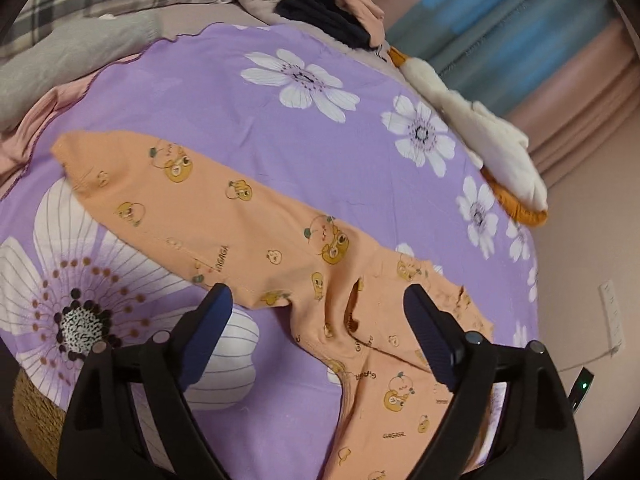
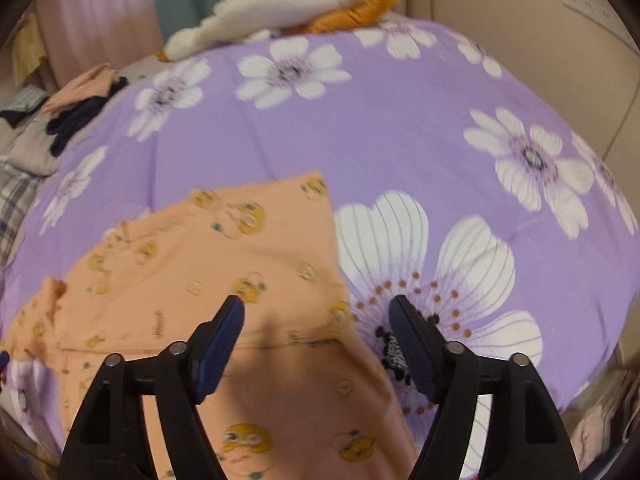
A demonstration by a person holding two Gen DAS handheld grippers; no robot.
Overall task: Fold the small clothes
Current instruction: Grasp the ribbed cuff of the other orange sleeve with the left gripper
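A small orange garment [image 1: 224, 216] printed with yellow cartoon ducks lies flat on a purple flowered sheet [image 1: 304, 148]. In the left wrist view it stretches from upper left to lower right, with a slit opening near its middle. My left gripper [image 1: 318, 294] hovers above that middle part, jaws wide apart, nothing between the pads. In the right wrist view the same orange garment [image 2: 224, 264] fills the lower left, one edge folded over. My right gripper [image 2: 316, 306] hangs open over its right edge, not touching the cloth.
A cream and mustard plush or folded cloth [image 1: 492, 140] lies at the sheet's far edge, also seen as the cream bundle [image 2: 288, 8]. Dark and peach clothes [image 1: 336, 12] are piled further back. Grey and plaid bedding [image 1: 80, 20] lies at the left. Curtains and a wall stand behind.
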